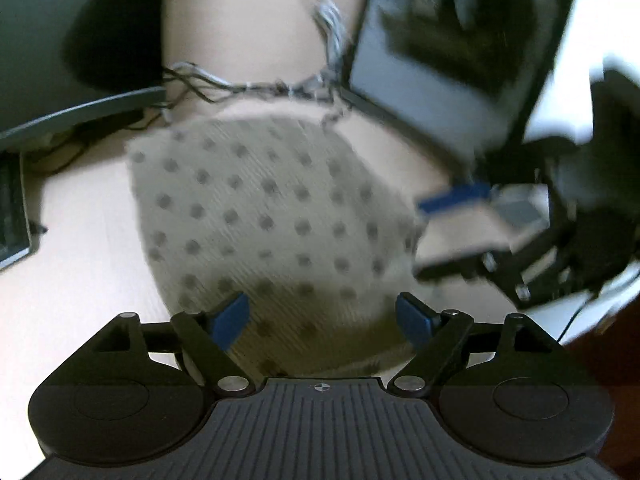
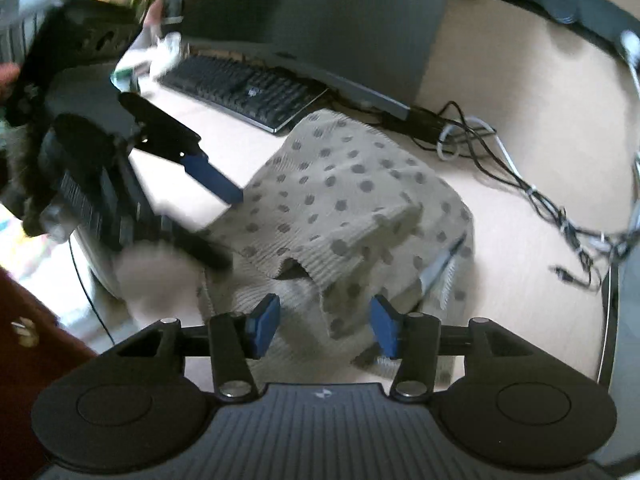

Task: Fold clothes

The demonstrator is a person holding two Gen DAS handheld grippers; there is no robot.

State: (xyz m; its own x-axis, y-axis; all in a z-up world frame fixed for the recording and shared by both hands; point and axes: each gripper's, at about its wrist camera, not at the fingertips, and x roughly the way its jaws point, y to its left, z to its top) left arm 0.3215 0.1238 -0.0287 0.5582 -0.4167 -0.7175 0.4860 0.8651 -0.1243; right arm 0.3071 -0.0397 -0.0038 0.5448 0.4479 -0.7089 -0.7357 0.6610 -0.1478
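A beige knitted garment with grey dots (image 1: pixel 260 208) lies folded in a thick bundle on the light wooden desk (image 1: pixel 80 260). My left gripper (image 1: pixel 322 320) hovers over its near edge, blue pads spread wide and touching nothing. In the right wrist view the same garment (image 2: pixel 352 184) shows a loose flap hanging between the pads of my right gripper (image 2: pixel 324 328), which stand apart without pressing on it. The left gripper (image 2: pixel 224 224) reaches the garment's left edge there. In the left wrist view the right gripper (image 1: pixel 418 238) sits at the garment's right edge.
A black keyboard (image 2: pixel 240 88) and a dark monitor (image 2: pixel 320 20) stand behind the garment. Tangled cables (image 2: pixel 480 140) run along the right of the desk. In the left wrist view, cables (image 1: pixel 240 86) and a dark screen (image 1: pixel 440 60) lie beyond the garment.
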